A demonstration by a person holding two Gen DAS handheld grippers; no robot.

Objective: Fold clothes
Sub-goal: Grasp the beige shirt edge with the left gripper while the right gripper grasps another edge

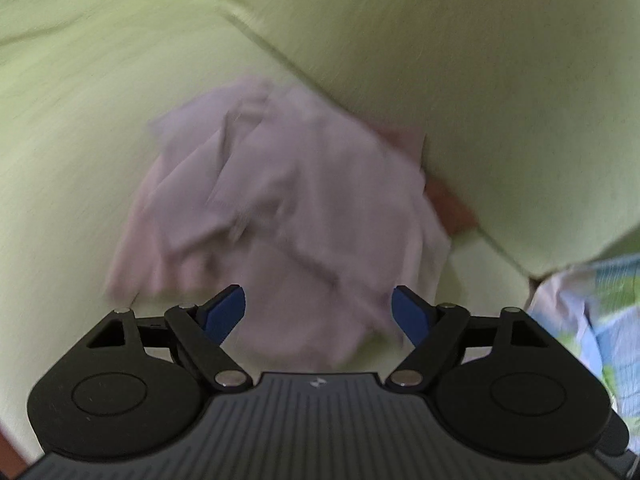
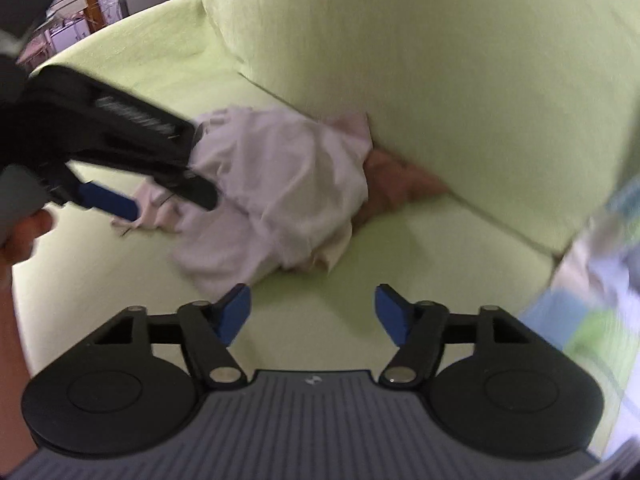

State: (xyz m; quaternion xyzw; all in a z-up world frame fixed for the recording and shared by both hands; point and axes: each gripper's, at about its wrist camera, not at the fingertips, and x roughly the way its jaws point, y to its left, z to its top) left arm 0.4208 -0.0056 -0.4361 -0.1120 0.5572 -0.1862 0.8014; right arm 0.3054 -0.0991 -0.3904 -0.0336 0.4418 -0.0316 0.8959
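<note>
A crumpled pale pink garment lies in a heap on the green sofa seat, against the backrest. An orange-pink garment pokes out from behind it. My left gripper hangs just above the heap's near edge, jaws open, cloth showing below the gap but not pinched. In the right wrist view the same pink heap sits further off. My right gripper is open over bare seat in front of the heap. The left gripper appears there from the side, over the heap's left end.
The green backrest rises right behind the clothes. A patterned blue, green and white cloth lies at the right end of the seat. A person's hand holds the left gripper. Furniture and boxes stand beyond the sofa's arm.
</note>
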